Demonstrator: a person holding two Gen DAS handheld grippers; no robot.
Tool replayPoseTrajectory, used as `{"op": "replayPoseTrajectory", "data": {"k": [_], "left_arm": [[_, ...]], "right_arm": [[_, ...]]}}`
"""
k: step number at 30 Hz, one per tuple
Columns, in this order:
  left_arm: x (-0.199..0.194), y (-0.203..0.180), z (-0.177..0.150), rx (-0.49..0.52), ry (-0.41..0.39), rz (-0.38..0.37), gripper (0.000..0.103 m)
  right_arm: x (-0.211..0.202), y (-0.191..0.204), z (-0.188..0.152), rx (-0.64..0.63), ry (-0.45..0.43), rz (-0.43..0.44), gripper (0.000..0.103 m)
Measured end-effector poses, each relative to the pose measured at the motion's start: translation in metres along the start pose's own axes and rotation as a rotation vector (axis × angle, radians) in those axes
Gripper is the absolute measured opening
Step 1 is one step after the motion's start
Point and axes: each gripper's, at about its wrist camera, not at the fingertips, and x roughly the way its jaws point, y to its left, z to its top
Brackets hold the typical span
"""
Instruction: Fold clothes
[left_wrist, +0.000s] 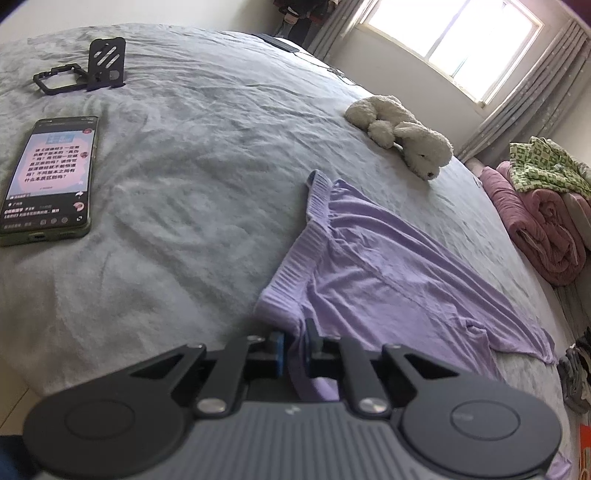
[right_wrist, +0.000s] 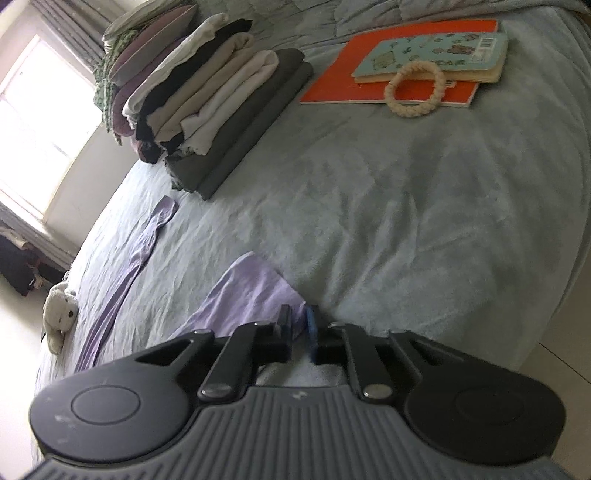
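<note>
A lilac long-sleeved garment (left_wrist: 388, 266) lies spread on the grey bed (left_wrist: 192, 192), ribbed hem to the left. In the left wrist view my left gripper (left_wrist: 295, 343) is shut on the hem's near corner, fabric bunched between the pads. In the right wrist view my right gripper (right_wrist: 297, 326) is shut on another corner of the same garment (right_wrist: 243, 291). One sleeve (right_wrist: 140, 251) trails off across the bed (right_wrist: 406, 221) toward the window.
A lit phone (left_wrist: 48, 177), a black stand (left_wrist: 105, 62) and a white plush toy (left_wrist: 402, 136) lie on the bed. A rolled pink blanket (left_wrist: 535, 229) sits beyond its edge. A stack of folded clothes (right_wrist: 214, 107), books (right_wrist: 369, 74) and a rope ring (right_wrist: 413, 90) lie further off.
</note>
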Motion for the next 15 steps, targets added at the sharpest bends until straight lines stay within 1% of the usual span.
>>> {"op": "replayPoseTrajectory", "data": {"k": [7, 8, 10, 11, 15], "left_arm": [[0.0016, -0.0008, -0.0001, 0.006, 0.005, 0.002, 0.010], [0.0013, -0.0011, 0.0000, 0.008, 0.004, 0.003, 0.007], [-0.0003, -0.0016, 0.0004, 0.011, -0.002, 0.006, 0.006], [-0.0015, -0.0016, 0.0011, 0.012, -0.007, 0.004, 0.005], [-0.0064, -0.0003, 0.0047, 0.014, -0.025, -0.006, 0.005]], "right_arm": [[0.0055, 0.0037, 0.0009, -0.022, 0.003, -0.011, 0.015], [0.0061, 0.0053, 0.0011, -0.037, 0.003, -0.013, 0.015], [0.0069, 0.0082, 0.0020, -0.062, -0.002, -0.032, 0.005], [0.0061, 0.0082, 0.0026, -0.067, -0.008, -0.041, 0.002], [-0.0022, 0.0086, 0.0042, -0.065, -0.051, -0.026, 0.002]]}}
